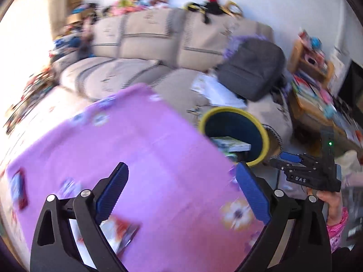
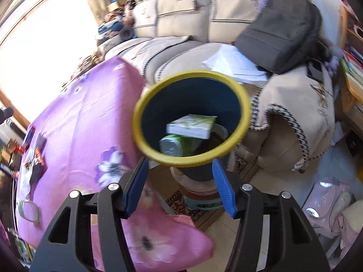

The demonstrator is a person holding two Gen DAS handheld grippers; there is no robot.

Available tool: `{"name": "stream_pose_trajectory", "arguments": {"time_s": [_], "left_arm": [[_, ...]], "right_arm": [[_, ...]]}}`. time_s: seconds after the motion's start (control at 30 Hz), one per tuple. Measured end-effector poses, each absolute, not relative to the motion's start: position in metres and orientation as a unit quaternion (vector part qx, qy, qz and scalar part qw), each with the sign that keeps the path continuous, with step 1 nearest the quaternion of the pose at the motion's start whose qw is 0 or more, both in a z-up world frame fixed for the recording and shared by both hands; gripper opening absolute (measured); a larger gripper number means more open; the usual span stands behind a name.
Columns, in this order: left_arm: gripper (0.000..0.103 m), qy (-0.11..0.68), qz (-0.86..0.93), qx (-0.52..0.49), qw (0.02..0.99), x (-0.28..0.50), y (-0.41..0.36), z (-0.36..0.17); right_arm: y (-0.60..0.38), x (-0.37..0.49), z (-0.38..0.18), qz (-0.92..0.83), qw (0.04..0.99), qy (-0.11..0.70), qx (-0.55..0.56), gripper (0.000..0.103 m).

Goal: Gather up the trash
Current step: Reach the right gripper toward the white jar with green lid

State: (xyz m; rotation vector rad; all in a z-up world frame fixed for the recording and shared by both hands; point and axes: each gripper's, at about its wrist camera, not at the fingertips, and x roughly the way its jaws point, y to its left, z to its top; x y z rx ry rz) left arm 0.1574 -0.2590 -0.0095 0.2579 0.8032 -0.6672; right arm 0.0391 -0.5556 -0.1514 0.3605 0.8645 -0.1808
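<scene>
In the left wrist view, the left gripper (image 1: 181, 195) is held above a table draped in a purple floral cloth (image 1: 145, 158), its ribbed blue fingers (image 1: 112, 195) spread wide apart with nothing between them. Beyond the cloth's far corner a round bin (image 1: 236, 136) is seen, dark blue inside with a thick yellow rim; a white-and-green box (image 1: 231, 145) lies in it. Just beside the bin, on its near right, the right gripper (image 1: 292, 158) is held in a hand (image 1: 331, 204); whether its fingers are apart cannot be told from here. A crumpled red-and-white wrapper (image 1: 120, 231) lies on the cloth, well short of the bin, blurred. Behind the bin a beige cushioned sofa (image 1: 140, 45) is seen, with a grey backpack (image 1: 251, 70) on it. In the right wrist view, the right gripper (image 2: 180, 188) is poised just before the bin (image 2: 192, 158), fingers parted and empty. Inside the bin the flat rectangular box (image 2: 191, 125) rests tilted on a green metal can (image 2: 174, 145) lying on its side. The bin is set on a stack of round stools (image 2: 199, 195). Small wrappers (image 2: 36, 156) lie on the cloth (image 2: 86, 124) well left of the bin.
</scene>
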Motion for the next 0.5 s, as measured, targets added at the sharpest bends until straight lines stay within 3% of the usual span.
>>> {"name": "stream_pose_trajectory", "arguments": {"time_s": [0.5], "left_arm": [[0.097, 0.355, -0.071, 0.001, 0.932, 0.08, 0.004, -0.029]], "right_arm": [[-0.354, 0.073, -0.128, 0.131, 0.89, 0.431, 0.07, 0.056]]}}
